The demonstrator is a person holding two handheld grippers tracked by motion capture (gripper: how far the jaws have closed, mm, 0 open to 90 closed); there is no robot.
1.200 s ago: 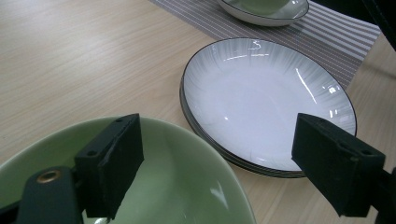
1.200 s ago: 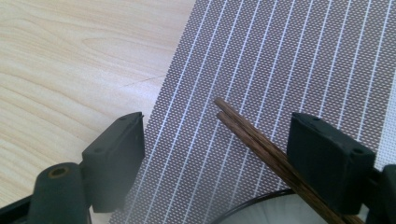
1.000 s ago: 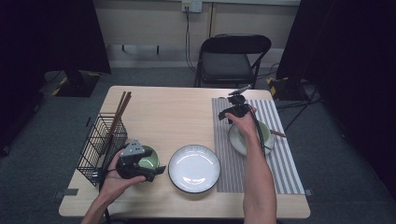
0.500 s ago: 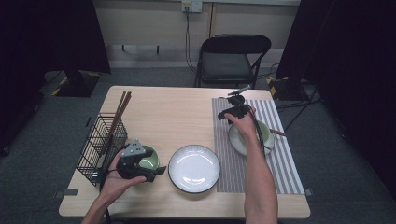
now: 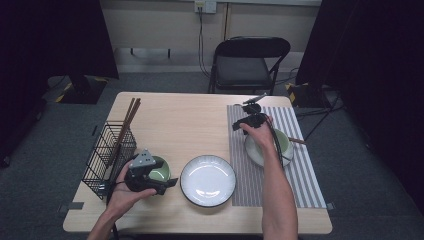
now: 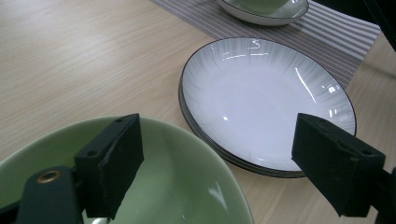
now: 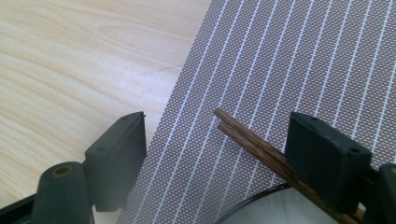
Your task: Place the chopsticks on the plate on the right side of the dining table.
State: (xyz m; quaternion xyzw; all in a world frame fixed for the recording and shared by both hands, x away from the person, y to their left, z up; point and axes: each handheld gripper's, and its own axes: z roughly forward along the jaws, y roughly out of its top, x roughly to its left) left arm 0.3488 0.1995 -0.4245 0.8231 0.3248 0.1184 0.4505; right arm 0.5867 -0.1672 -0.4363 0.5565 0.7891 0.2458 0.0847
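At the left edge of the counter stands a black wire basket with wooden chopsticks leaning out of it. Just right of it, the left hand-held gripper hangs over a green bowl with its jaws spread wide: one jaw sits inside the bowl, the other is out over a white plate beside the bowl. Farther right, a striped placemat carries another dish. The right hand-held gripper is low over the mat, jaws spread, with a pair of brown chopsticks lying between them, close by one jaw and resting across the dish's rim.
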